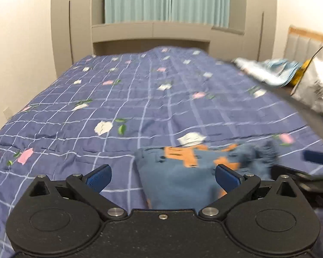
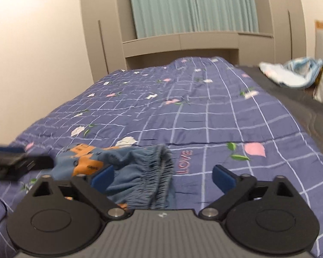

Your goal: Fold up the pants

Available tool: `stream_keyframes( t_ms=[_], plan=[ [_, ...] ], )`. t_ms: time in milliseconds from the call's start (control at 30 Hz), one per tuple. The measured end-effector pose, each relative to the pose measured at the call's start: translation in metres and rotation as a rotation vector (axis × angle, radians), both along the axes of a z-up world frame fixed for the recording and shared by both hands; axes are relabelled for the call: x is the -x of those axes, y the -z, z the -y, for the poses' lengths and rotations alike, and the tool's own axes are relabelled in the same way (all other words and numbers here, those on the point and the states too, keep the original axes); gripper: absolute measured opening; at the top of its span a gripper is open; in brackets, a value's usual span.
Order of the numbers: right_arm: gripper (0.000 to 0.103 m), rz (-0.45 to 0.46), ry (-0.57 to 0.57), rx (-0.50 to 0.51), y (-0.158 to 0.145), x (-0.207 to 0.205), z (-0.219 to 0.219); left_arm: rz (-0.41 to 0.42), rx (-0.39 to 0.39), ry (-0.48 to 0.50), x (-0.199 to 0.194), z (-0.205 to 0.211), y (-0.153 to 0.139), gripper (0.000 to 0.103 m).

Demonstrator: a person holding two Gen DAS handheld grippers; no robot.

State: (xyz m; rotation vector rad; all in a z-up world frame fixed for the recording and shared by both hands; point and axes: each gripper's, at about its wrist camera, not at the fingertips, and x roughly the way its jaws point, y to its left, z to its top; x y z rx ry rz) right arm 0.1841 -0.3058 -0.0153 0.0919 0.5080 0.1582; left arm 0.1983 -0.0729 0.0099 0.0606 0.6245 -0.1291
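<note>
Blue pants [image 1: 178,182] with orange patches lie folded in a small bundle on the purple checked bedspread [image 1: 140,99]. In the right wrist view the pants [image 2: 140,172] show their gathered elastic waistband on the right side. My left gripper [image 1: 162,177] is open and empty, its blue pads spread over the left part of the bundle. My right gripper [image 2: 162,177] is open and empty over the waistband edge. Each gripper shows at the other view's side edge: the right one [image 1: 316,159], the left one [image 2: 17,161].
The bedspread [image 2: 204,118] covers the bed up to a grey headboard shelf [image 1: 150,32] under teal curtains. A light blue and white cloth heap [image 2: 290,73] and a grey bag [image 1: 316,86] lie at the far right. A white wall bounds the left.
</note>
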Motion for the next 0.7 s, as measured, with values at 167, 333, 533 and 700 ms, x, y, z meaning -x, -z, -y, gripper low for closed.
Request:
stream_keyframes(
  t_ms=[167,333,533,700],
  plan=[
    [0.103,-0.02,0.048,0.143,0.01,0.0,-0.016,-0.08,-0.06,-0.058,-0.024,-0.003,0.024,0.102],
    [0.103,-0.059,0.065,0.146,0.023,0.009,-0.007,-0.072,-0.028,-0.058,-0.016,-0.009,0.035,0.103],
    [0.103,-0.026,0.047,0.098,0.02,0.02,-0.002,-0.049,0.009,-0.07,-0.009,-0.013,0.016,0.101],
    [0.103,0.054,0.013,0.106,-0.001,0.009,0.0,-0.003,0.008,-0.056,-0.016,-0.01,0.002,0.102]
  ],
)
